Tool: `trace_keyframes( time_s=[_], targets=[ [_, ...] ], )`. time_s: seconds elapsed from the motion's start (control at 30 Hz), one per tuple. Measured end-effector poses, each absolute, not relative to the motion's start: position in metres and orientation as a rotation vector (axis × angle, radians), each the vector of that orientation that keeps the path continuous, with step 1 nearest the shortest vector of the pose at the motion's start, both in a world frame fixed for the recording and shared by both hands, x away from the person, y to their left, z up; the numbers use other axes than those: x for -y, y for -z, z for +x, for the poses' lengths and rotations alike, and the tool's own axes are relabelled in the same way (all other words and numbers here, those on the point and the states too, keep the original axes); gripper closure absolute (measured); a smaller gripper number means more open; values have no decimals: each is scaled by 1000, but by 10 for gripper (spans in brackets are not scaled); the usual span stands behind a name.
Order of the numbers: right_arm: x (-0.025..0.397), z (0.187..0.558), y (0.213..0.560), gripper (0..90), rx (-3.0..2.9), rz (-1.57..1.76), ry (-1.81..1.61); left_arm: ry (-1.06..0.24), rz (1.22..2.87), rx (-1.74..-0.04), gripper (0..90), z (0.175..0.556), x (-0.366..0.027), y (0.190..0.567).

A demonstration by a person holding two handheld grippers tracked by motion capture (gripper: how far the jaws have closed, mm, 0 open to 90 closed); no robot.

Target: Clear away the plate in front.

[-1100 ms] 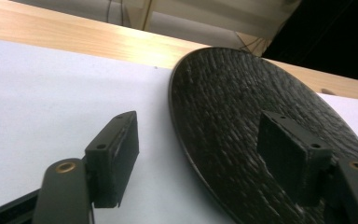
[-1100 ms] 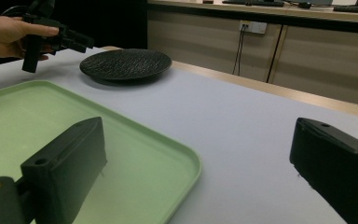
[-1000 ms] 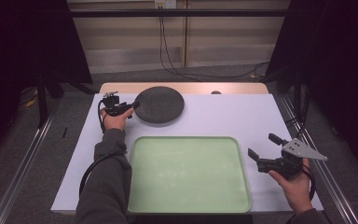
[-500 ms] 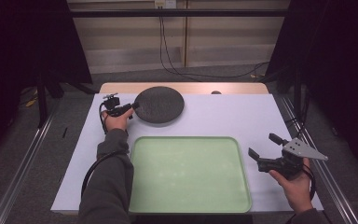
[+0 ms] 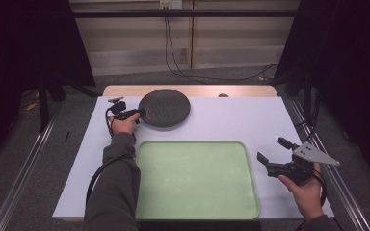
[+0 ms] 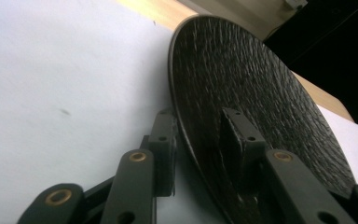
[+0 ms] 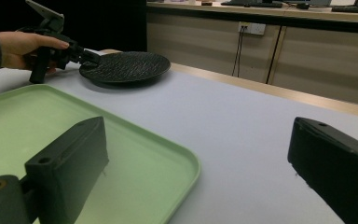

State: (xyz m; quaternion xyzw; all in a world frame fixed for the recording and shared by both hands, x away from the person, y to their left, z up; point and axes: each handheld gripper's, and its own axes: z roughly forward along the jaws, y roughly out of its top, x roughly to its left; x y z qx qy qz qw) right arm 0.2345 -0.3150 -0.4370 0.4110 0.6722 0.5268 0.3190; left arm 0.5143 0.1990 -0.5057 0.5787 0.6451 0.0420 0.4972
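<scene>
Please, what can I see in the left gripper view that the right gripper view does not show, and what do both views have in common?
Left gripper view alone: one jaw above and one below the black plate's rim, closed on it.

Right gripper view alone: the green tray, the person's hand holding the left gripper, and the right gripper's wide-open jaws with nothing between them.

Both: the textured black plate on the white table cover.

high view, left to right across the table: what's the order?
left gripper shut on the rim of the black plate → green tray → right gripper, open, beside the tray's right edge.
</scene>
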Motion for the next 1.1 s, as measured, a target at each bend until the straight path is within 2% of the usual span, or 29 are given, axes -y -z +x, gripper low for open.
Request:
trace_keyframes(
  time_s=[0.23, 0.37, 0.4, 0.63, 0.77, 0.93, 1.1],
  targets=[
    [314, 232, 435, 50, -1749, 1080, -1393, -6, 1249, -1619, 734, 518, -201, 516],
    [316, 233, 435, 50, -1742, 1091, -1404, -9, 1257, -1622, 746, 518, -201, 516],
    [316, 233, 435, 50, -1742, 1092, -1402, 2, 1199, -1638, 756, 518, -198, 517],
    [318, 234, 435, 50, -1747, 1092, -1407, -20, 1164, -1651, 793, 513, -192, 505],
    [320, 234, 434, 49, -1731, 1103, -1417, -19, 1158, -1628, 838, 512, -189, 491],
    [322, 234, 434, 44, -1718, 1119, -1426, -71, 1241, -1551, 874, 510, -177, 464],
    [322, 234, 434, 42, -1731, 1112, -1420, -60, 1265, -1557, 876, 510, -169, 460]
  ],
)
